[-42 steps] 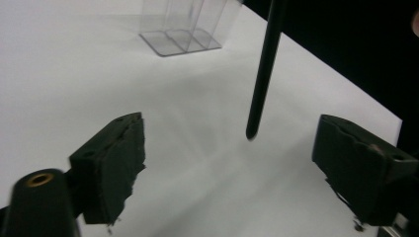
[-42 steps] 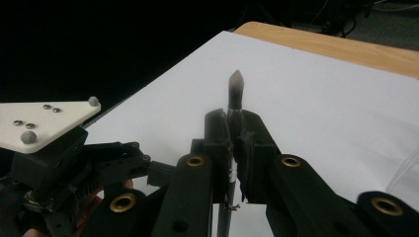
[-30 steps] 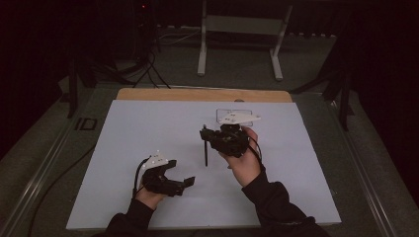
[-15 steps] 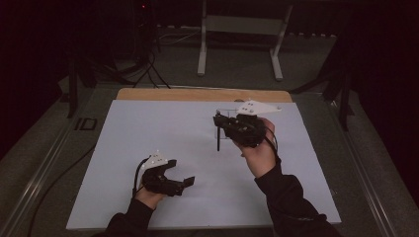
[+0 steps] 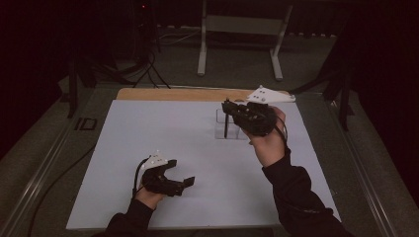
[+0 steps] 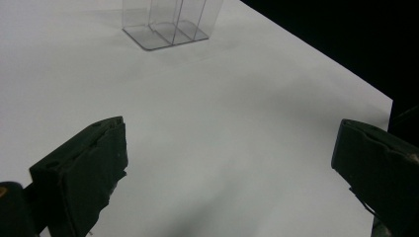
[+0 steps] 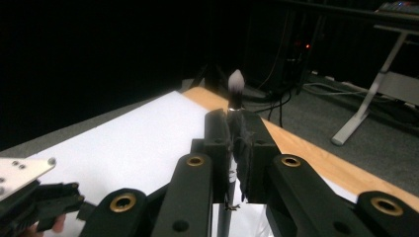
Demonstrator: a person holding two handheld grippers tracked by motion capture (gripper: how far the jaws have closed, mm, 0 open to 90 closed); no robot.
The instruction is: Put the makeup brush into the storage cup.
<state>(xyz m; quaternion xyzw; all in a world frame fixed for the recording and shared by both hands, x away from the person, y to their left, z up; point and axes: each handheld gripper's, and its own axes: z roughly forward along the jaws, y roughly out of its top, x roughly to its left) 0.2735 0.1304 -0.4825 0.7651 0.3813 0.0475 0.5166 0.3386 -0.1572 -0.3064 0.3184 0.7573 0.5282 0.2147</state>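
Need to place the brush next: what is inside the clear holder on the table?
The clear holder shows bare divided compartments low down in the left gripper view. Its top is cut off, and the right gripper with the brush partly covers it.

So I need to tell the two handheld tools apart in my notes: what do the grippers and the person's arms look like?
Both are black two-jaw tools. The left gripper and right gripper each carry a pale grey three-cornered plate on top, the right one's dotted with small holes. A black cable trails from each. In the right gripper view, brass-coloured pivot rings sit on the black jaw links. The person wears dark long sleeves.
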